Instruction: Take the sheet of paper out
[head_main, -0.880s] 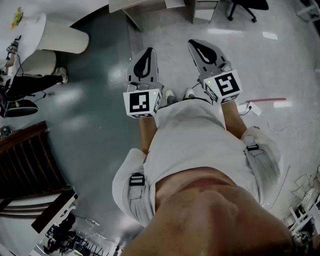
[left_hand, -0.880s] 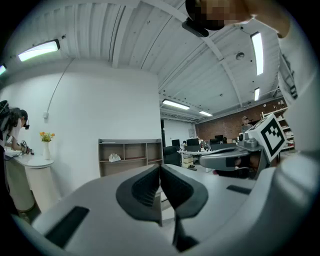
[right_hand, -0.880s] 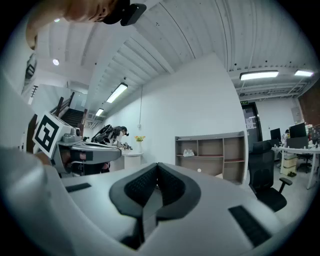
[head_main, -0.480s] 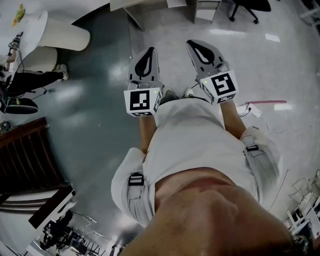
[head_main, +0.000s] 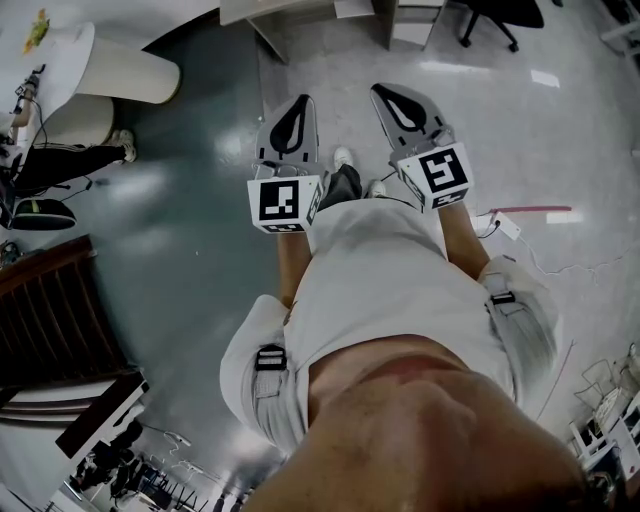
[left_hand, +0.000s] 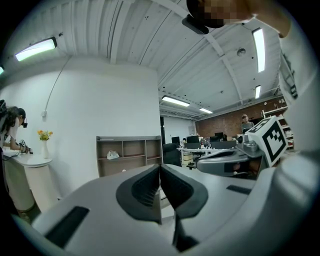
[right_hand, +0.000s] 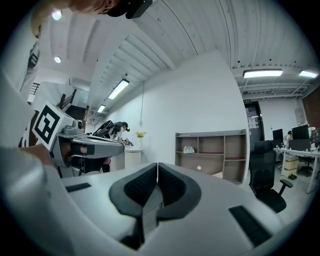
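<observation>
Over the floor (head_main: 190, 260): left claw (head_main: 297, 103) and right claw (head_main: 384, 92), both closed empty, held level; no sheet of paper is shown, so neither is judged nearer.

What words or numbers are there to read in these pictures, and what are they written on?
No words or numbers can be read anywhere.
Left cube and right cube: black-and-white square patterns, not letters.
Green sign over the far doorway: too small to read.
Notices by that doorway: too small to read.
</observation>
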